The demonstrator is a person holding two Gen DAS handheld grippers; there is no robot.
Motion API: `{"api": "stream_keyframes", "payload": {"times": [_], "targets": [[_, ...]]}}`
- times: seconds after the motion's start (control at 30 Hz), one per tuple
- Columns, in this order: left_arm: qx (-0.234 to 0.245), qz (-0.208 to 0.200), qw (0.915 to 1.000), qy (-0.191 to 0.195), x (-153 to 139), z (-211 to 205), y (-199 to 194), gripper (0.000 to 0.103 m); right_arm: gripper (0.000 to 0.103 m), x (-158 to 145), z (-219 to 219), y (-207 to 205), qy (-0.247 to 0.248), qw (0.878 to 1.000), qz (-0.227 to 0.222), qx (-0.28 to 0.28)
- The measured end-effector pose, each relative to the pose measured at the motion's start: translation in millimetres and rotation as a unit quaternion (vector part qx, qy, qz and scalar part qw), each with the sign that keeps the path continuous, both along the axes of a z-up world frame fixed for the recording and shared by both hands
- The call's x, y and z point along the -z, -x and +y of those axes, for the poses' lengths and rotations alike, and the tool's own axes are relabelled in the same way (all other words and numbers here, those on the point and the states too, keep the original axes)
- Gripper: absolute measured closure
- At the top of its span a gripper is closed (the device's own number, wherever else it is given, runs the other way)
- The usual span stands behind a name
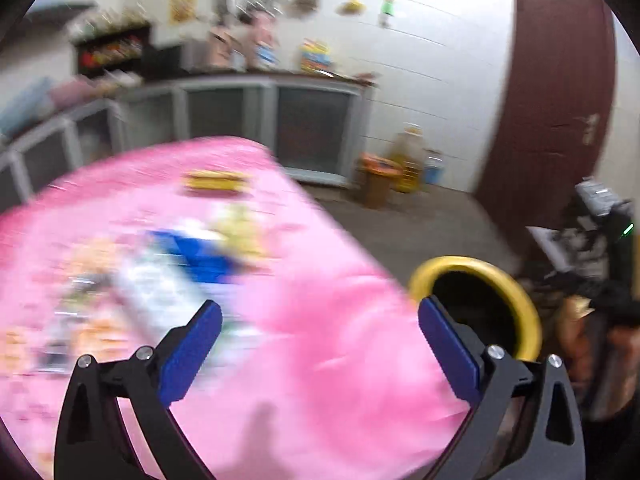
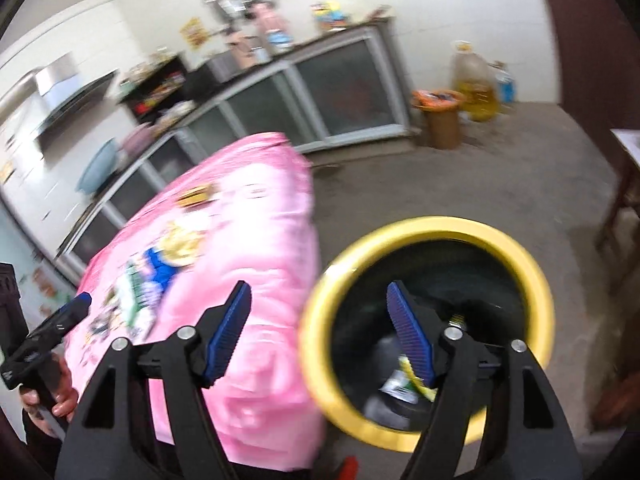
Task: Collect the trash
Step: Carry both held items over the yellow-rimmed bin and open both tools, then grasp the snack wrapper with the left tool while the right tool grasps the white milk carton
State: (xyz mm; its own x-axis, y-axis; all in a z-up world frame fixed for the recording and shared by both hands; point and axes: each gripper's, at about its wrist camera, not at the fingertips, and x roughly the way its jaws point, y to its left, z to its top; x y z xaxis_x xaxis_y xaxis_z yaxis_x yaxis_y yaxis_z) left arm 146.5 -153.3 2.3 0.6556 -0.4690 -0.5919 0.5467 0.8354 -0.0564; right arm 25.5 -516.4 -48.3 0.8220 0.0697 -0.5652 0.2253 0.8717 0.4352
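Left gripper: jaws wide, empty, over pink tablecloth. Right gripper: jaws parted, empty, at the rim of the yellow-rimmed bin. Wrappers lie inside the bin. More trash on the cloth, blurred; long axis unclear.

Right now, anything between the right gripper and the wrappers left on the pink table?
Nothing visible does. The right gripper is open and empty, straddling the table edge and the yellow-rimmed bin. Bare pink tablecloth runs from it to the wrappers. The left gripper sits off to that side, not across the path.
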Motion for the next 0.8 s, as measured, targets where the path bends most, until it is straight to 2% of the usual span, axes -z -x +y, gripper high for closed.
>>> {"api": "stream_keyframes", "payload": {"times": [0.03, 0.1, 0.17, 0.2, 0.23, 0.27, 0.3, 0.37, 0.5, 0.6, 0.7, 0.8], "targets": [[-0.03, -0.025, 0.9992, -0.007, -2, 27, 3, 0.008, 0.033, -5, 17, -10, 0.007, 1.0, -0.006, -0.024], [-0.065, -0.034, 0.9972, -0.013, -4, 61, 1, 0.008, 0.028, -12, 47, -29, 0.018, 0.997, -0.014, -0.068], [-0.101, -0.007, 0.9946, -0.024, -2, 100, -7, 0.008, 0.027, -16, 73, -44, 0.031, 0.994, -0.012, -0.101], [-0.109, 0.007, 0.9932, -0.04, -2, 112, -13, 0.008, 0.027, -17, 90, -56, 0.039, 0.992, -0.007, -0.123], [-0.125, 0.018, 0.989, -0.078, 1, 126, -19, 0.008, 0.027, -18, 104, -65, 0.042, 0.989, -0.006, -0.14], [-0.146, 0.014, 0.9848, -0.092, 3, 141, -22, 0.008, 0.026, -18, 115, -70, 0.043, 0.987, -0.005, -0.154], [-0.16, 0.01, 0.9834, -0.085, 3, 156, -23, 0.008, 0.026, -19, 131, -81, 0.048, 0.983, -0.001, -0.178], [-0.155, 0.018, 0.9856, -0.066, 5, 176, -24, 0.008, 0.024, -19, 153, -92, 0.058, 0.978, 0.001, -0.202], [-0.145, 0.038, 0.9846, -0.089, 14, 192, -39, 0.008, 0.021, -18, 200, -121, 0.09, 0.965, 0.016, -0.246], [-0.145, 0.065, 0.9848, -0.07, 20, 200, -51, 0.008, 0.021, -17, 217, -127, 0.108, 0.958, 0.016, -0.266], [-0.146, 0.068, 0.9843, -0.072, 25, 203, -66, 0.008, 0.019, -17, 243, -138, 0.142, 0.947, 0.019, -0.289], [-0.132, 0.065, 0.9858, -0.08, 28, 199, -80, 0.008, 0.019, -13, 260, -148, 0.155, 0.94, 0.026, -0.302]]}}
